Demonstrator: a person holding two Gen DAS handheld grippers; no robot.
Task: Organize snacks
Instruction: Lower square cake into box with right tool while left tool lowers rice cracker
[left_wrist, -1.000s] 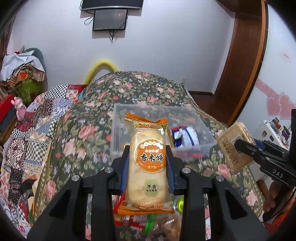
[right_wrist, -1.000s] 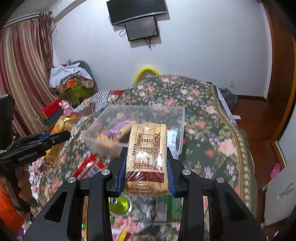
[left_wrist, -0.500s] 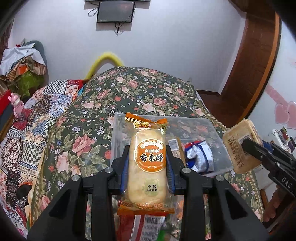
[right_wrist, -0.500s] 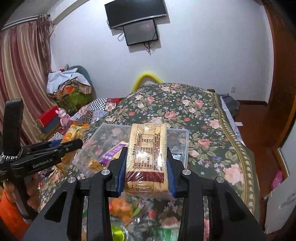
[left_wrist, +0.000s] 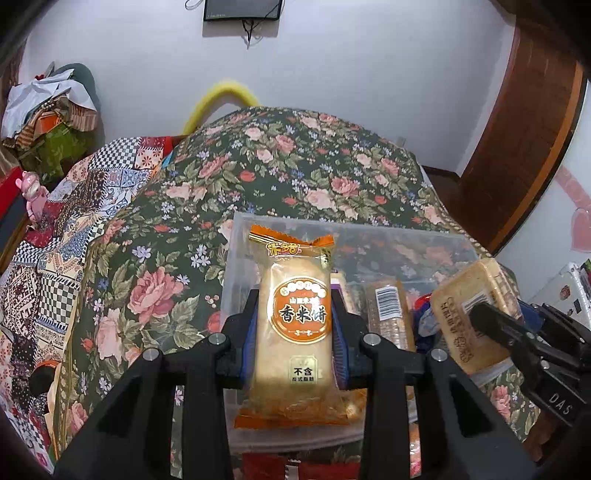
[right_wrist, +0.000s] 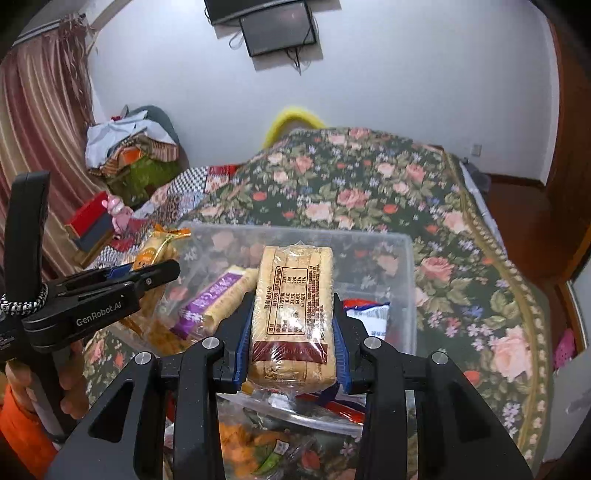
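Your left gripper (left_wrist: 294, 328) clamps the orange rice-cracker pack (left_wrist: 293, 325), your right gripper (right_wrist: 291, 332) pinches the clear-wrapped biscuit pack (right_wrist: 293, 314) — both have carried forward, now above the clear bin (right_wrist: 402, 266). Packs stand upright between the pads; release looks next.

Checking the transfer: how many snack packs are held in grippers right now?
2: an orange rice-cracker pack in the left gripper, a clear cracker pack in the right gripper. Both hang over the bin.

A floral bedspread (left_wrist: 295, 166) lies below a wall-mounted screen (right_wrist: 277, 33).
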